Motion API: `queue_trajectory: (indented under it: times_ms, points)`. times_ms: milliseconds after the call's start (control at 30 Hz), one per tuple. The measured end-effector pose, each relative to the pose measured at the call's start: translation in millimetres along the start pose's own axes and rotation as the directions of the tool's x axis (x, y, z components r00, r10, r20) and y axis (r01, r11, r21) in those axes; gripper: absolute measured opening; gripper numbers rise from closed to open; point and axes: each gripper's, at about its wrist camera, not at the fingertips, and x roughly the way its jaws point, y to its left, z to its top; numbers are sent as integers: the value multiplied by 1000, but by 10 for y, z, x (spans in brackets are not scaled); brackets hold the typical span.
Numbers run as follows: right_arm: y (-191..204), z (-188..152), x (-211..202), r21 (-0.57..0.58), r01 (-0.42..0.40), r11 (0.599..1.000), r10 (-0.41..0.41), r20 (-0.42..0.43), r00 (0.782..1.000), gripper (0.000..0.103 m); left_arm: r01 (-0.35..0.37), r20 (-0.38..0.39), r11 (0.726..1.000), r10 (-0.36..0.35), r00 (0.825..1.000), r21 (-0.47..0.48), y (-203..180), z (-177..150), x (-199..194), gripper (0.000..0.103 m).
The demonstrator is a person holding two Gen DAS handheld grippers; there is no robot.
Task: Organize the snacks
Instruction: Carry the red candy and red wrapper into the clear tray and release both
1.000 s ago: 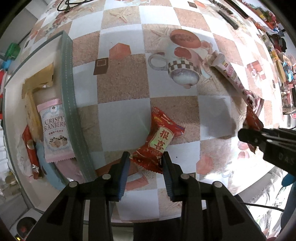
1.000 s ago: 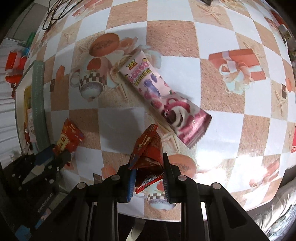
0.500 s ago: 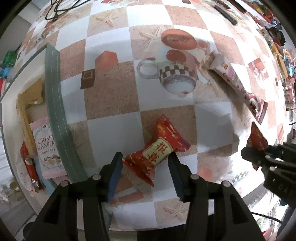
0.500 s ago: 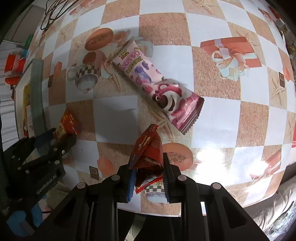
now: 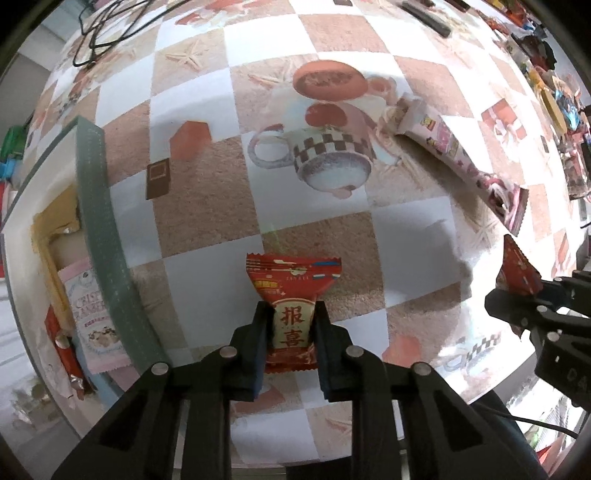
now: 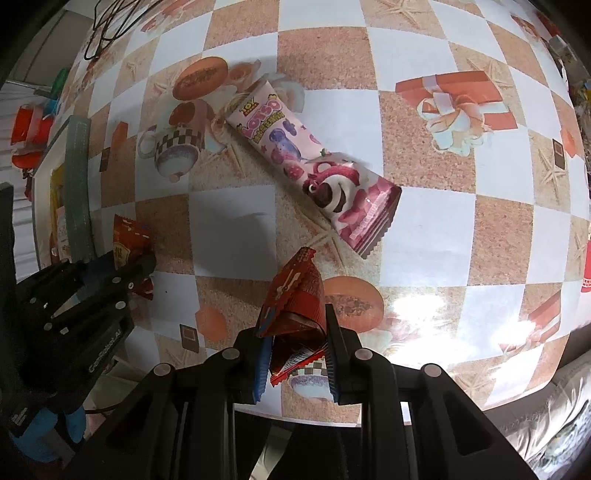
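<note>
My left gripper (image 5: pixel 290 325) is shut on a red candy packet with gold Chinese characters (image 5: pixel 291 291), held just above the checkered tablecloth; it also shows in the right wrist view (image 6: pixel 127 240). My right gripper (image 6: pixel 295 339) is shut on a red folded snack packet (image 6: pixel 295 295), seen at the right edge of the left wrist view (image 5: pixel 517 271). A long pink Lotso snack bar (image 6: pixel 314 173) lies on the cloth ahead of the right gripper, also in the left wrist view (image 5: pixel 465 166).
A white box with a green rim (image 5: pixel 99 206) stands at the left and holds several snacks, among them a pink cranberry packet (image 5: pixel 94 314). Black cables (image 5: pixel 107 29) lie at the far left. Assorted packets (image 5: pixel 554 92) crowd the far right edge.
My left gripper has closed on the red candy packet, which has turned to point straight ahead and lifted slightly. The right gripper keeps its folded packet.
</note>
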Motion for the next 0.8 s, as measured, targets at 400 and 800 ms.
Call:
queue_trajectory:
  times_ms: [400,800]
  points:
    - [185,57,-326,-26,-1,1000,2,30,1000,26,35,66,997,-30,997,-65,190,-79,-505,24]
    - [722,341,-614,-131,-8,991,18,76,997,26,66,166,980,-35,986,-189,848,-401,-1045,24]
